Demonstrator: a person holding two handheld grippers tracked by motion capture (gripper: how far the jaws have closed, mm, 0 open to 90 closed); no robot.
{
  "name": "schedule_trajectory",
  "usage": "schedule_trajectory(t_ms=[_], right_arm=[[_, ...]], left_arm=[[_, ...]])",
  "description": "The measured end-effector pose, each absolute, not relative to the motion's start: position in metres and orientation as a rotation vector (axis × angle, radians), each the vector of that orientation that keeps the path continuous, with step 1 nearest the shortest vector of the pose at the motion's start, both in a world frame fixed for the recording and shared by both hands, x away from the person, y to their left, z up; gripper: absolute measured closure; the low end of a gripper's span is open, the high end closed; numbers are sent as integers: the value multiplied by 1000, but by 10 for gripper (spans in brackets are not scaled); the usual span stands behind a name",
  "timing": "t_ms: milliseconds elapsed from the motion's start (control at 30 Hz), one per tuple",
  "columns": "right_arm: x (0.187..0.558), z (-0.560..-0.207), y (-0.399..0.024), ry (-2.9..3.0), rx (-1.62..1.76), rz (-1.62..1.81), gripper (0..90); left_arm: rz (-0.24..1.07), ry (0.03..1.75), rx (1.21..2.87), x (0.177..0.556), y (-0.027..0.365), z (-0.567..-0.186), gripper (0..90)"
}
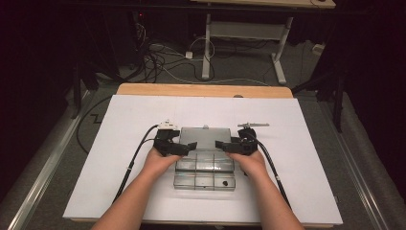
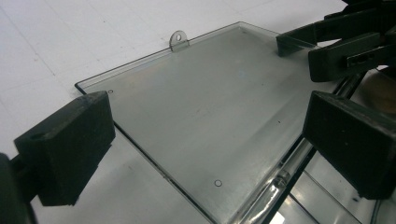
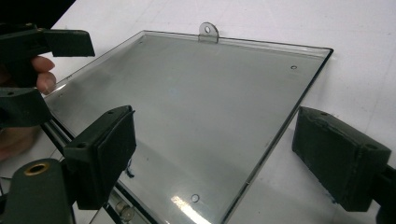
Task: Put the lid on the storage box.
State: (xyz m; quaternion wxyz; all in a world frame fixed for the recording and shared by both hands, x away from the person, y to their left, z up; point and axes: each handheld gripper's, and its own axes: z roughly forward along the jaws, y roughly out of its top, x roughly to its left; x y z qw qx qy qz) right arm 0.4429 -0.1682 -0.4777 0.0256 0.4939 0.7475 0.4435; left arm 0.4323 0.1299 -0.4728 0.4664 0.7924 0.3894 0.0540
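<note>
A clear plastic compartment box point(image 1: 205, 173) lies on the white table with its lid point(image 1: 205, 137) folded flat away from me. The lid point(image 2: 201, 107) has a small hanging tab point(image 2: 178, 39) on its far edge. My left gripper point(image 1: 189, 146) is open above the lid's near left corner by the hinge, one jaw over the table and one over the hinge, nothing between the pads point(image 2: 210, 135). My right gripper point(image 1: 219, 144) mirrors it at the near right corner point(image 3: 224, 154), also open and empty above the lid point(image 3: 187, 102). The two grippers point toward each other.
One front compartment holds a small dark item point(image 1: 224, 183). A thin metal tool point(image 1: 253, 125) lies on the white sheet behind the right gripper. The sheet extends widely on both sides. Beyond the table's wooden far edge point(image 1: 205, 90) are cables and desk legs on the floor.
</note>
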Motion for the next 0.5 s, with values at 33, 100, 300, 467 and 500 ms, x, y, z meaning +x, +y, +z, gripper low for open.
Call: schedule_trajectory(t_ms=[33, 100, 300, 467, 500], right_arm=[[443, -478, -168, 2310, 1530, 1371, 149], [442, -477, -168, 2307, 1542, 1372, 154], [442, -477, -168, 2313, 1556, 1387, 204], [441, -477, -168, 2313, 1566, 1397, 218], [441, -476, -168, 2312, 1561, 1399, 227]], left_arm=[[132, 955, 1945, 432, 130, -473, 15], [135, 952, 1947, 432, 129, -473, 15], [132, 958, 1946, 433, 130, -473, 17], [130, 965, 1949, 433, 131, -473, 16], [130, 965, 1949, 433, 131, -473, 17]])
